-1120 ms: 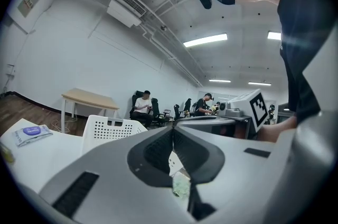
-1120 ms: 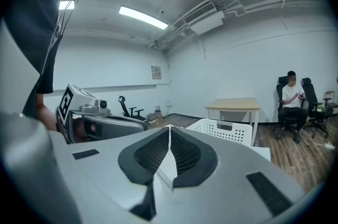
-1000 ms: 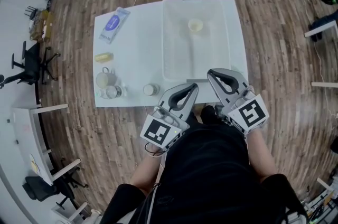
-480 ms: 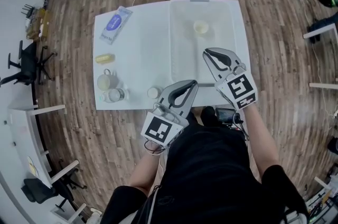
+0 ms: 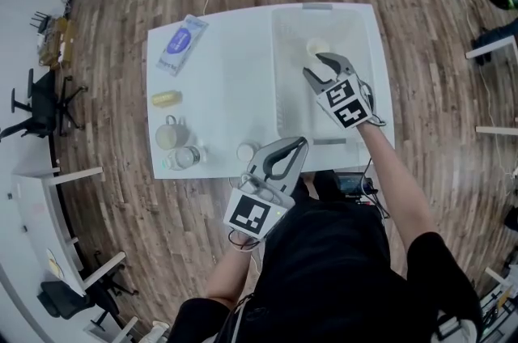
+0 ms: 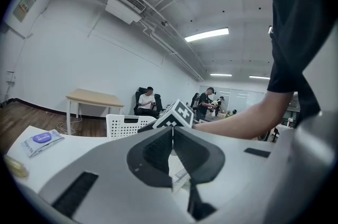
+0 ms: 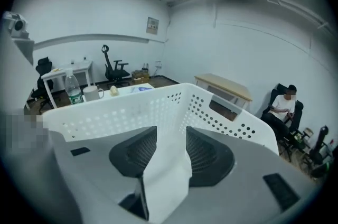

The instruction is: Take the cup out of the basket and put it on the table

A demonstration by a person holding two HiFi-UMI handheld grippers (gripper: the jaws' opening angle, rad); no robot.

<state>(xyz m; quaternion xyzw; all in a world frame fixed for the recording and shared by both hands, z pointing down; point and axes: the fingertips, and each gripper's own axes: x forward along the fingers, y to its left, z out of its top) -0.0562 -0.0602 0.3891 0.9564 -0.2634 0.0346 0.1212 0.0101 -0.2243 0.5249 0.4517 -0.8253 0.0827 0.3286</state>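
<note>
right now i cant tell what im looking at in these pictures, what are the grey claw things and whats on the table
There is no robot: a person holds a two-jaw gripper in each hand. The overhead picture comes from a camera on the person's head, looking down; the other two come from cameras riding on the grippers. On the white table are a basket with a cup inside, a mug, a bottle and a packet. The right gripper reaches into the basket close to the cup; its jaws have just been opening and nothing is between them. The left gripper hangs shut and empty near the table's front edge.
</note>
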